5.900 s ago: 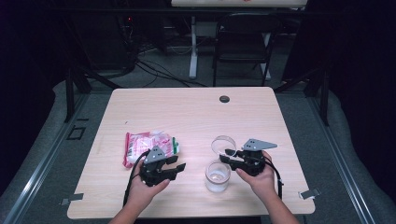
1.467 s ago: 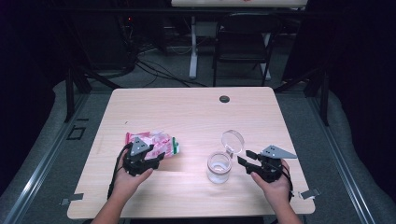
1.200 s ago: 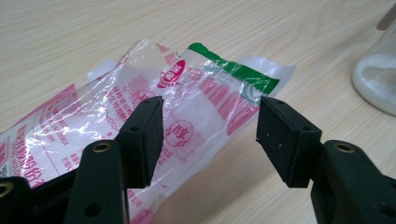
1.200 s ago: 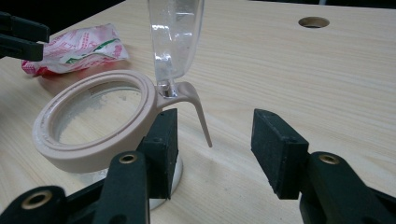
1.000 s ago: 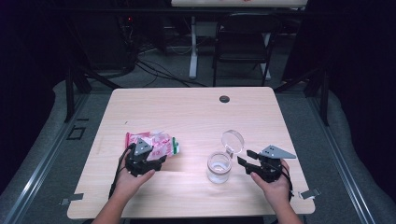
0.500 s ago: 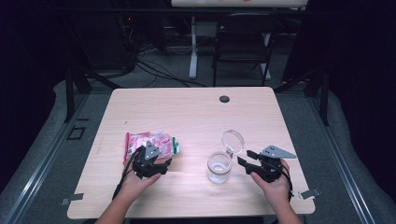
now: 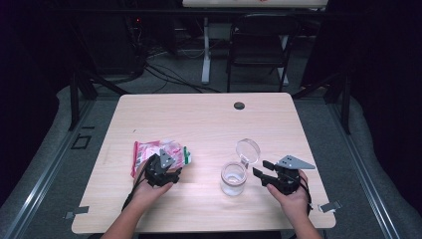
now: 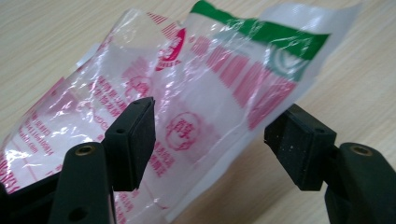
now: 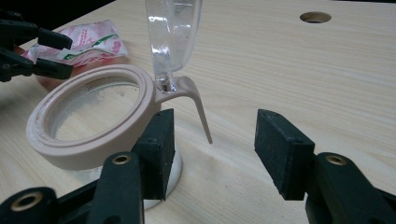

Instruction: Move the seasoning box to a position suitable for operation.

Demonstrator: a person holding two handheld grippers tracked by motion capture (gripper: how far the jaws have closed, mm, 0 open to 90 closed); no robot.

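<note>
A crinkled clear plastic bag (image 7: 158, 150) with red and green print lies on the left of the table (image 7: 199, 124). My left gripper (image 7: 166, 162) is at the bag's near edge. In the left gripper view the bag (image 8: 196, 88) spreads just beyond my left gripper (image 8: 210, 140), whose jaws stand open astride its near corner. A clear jar (image 7: 233, 179) with a beige rim (image 9: 88, 126) stands right of centre, its clear hinged lid (image 9: 173, 32) flipped upright. My right gripper (image 7: 261, 170) is open just right of the jar, and in its own view (image 9: 210, 149) holds nothing.
A round cable hole (image 7: 239, 105) sits near the table's far edge. A beige latch tab (image 9: 198, 109) hangs from the jar rim toward my right gripper. Beyond the table stand a black chair (image 7: 259, 50), table legs and cables on the floor.
My right gripper has drawn back to the right, away from the jar. My left gripper went left to the bag, then shifted slightly right along its near edge.
</note>
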